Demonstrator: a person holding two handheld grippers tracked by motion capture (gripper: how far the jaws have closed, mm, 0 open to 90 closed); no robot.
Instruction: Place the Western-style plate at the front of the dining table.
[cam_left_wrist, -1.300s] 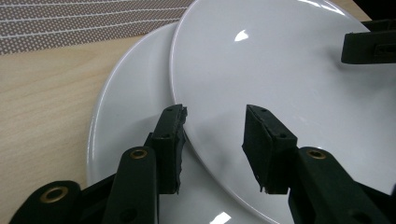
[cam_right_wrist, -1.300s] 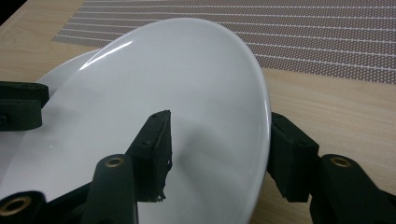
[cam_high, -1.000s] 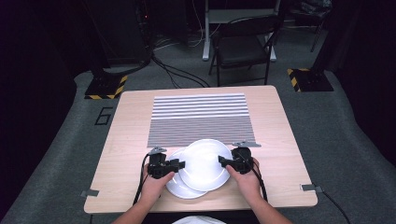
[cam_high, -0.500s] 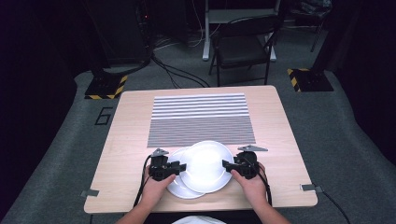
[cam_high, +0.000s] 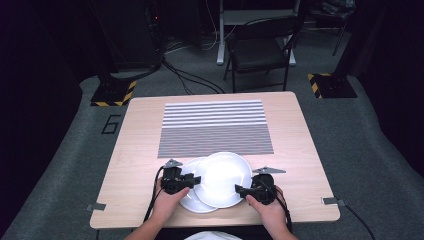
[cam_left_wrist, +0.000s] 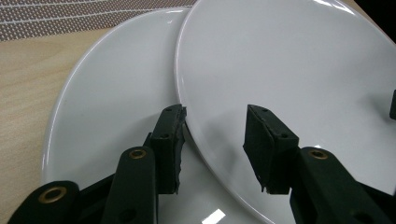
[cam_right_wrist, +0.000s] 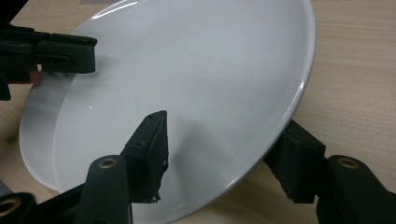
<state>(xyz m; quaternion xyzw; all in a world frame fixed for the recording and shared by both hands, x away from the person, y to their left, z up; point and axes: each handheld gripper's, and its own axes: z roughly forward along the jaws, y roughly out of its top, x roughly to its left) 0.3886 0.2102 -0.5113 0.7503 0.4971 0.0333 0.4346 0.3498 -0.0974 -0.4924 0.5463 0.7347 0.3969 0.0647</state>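
Plates, two of them, white, lie at the near edge of the counter (cam_high: 140, 150), just in front of the striped mat (cam_high: 215, 127). The upper plate (cam_high: 222, 179) overlaps the lower plate (cam_high: 192, 202), which sticks out from under it on its left and near side.

At the upper plate's left rim sits the left gripper (cam_high: 196, 180). In the left gripper view its jaws straddle that rim, one pad over the lower plate and touching the rim's edge, the other above the upper plate's face with a gap; it is partly open and not clamped.

At the upper plate's right near rim sits the right gripper (cam_high: 240, 190). In the right gripper view one jaw is over the plate's face and the other beneath its raised rim; the jaws have just been opening, with the rim between them and neither pad pressing on it
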